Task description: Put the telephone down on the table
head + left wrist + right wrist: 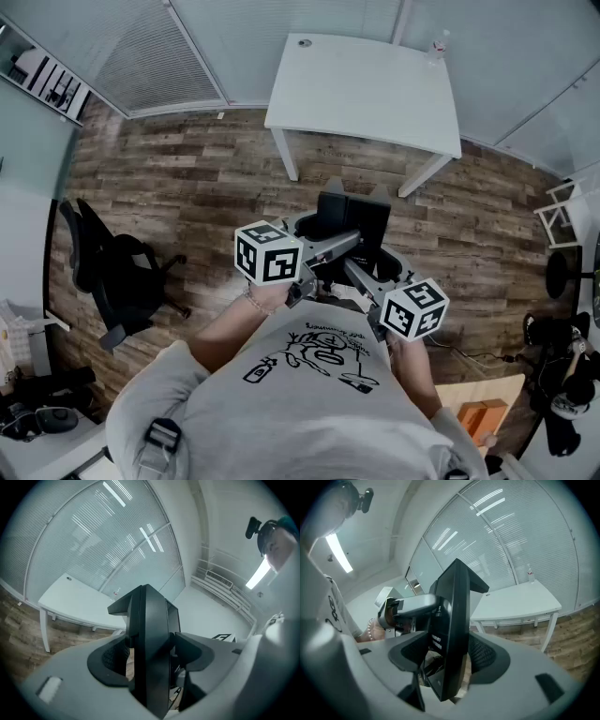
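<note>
A black telephone (352,217) hangs in the air above the wooden floor, held between both grippers in front of the person's chest. My left gripper (330,251) grips it from the left, and in the left gripper view its jaws press on both sides of the telephone (151,644). My right gripper (364,274) holds it from the lower right, and the right gripper view shows the telephone (455,634) edge-on and upright between its pads. The white table (366,89) stands well ahead, apart from the telephone.
A small bottle (438,43) stands at the table's far right corner. A black office chair (117,272) is on the left. An orange box (481,416) lies on a surface at the lower right. Glass walls with blinds close the room behind the table.
</note>
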Action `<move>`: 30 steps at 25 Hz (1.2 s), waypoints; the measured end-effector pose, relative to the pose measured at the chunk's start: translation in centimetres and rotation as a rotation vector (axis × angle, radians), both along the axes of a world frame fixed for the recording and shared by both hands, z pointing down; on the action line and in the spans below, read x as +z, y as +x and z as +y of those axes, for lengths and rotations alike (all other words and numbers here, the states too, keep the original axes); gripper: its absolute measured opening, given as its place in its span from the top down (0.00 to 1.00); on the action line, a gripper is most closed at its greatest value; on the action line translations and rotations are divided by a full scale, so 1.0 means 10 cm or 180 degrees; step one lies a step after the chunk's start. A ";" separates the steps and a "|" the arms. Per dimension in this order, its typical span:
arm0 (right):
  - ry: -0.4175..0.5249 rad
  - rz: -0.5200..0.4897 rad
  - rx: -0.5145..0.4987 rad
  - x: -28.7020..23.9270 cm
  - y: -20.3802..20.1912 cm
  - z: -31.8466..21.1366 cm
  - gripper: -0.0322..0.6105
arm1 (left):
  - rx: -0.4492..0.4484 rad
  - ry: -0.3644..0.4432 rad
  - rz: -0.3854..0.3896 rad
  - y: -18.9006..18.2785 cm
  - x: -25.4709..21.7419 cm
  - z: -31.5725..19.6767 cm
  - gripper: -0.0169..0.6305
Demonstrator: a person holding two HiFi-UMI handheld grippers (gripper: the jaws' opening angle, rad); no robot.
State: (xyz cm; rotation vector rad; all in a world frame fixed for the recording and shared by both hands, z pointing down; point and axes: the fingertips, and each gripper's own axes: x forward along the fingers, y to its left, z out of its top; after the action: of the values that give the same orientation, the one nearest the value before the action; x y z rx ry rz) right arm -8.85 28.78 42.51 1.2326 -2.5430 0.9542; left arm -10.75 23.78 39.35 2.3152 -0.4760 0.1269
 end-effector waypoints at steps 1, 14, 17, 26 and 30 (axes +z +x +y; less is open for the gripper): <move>0.0003 0.0000 0.0003 0.00 0.02 0.01 0.56 | 0.0003 0.0002 -0.0002 0.01 0.00 0.01 0.50; 0.0032 -0.0022 0.0009 -0.01 0.32 -0.03 0.55 | -0.0010 -0.0001 -0.0010 0.32 -0.01 -0.02 0.50; 0.0048 -0.0038 0.0010 -0.02 0.46 -0.04 0.56 | -0.0014 0.0009 -0.0021 0.45 -0.02 -0.03 0.50; 0.0031 -0.0021 -0.0079 0.02 0.87 -0.03 0.56 | -0.0106 -0.0016 -0.0015 0.84 0.02 0.00 0.50; -0.0001 -0.0011 -0.0092 0.06 0.99 -0.03 0.56 | -0.0134 -0.0102 0.0007 0.94 0.07 0.02 0.50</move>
State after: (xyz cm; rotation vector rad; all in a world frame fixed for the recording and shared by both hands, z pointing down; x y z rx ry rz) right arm 1.03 28.45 43.11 1.1917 -2.5561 0.9514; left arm -1.34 23.95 40.03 2.2725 -0.5177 0.1109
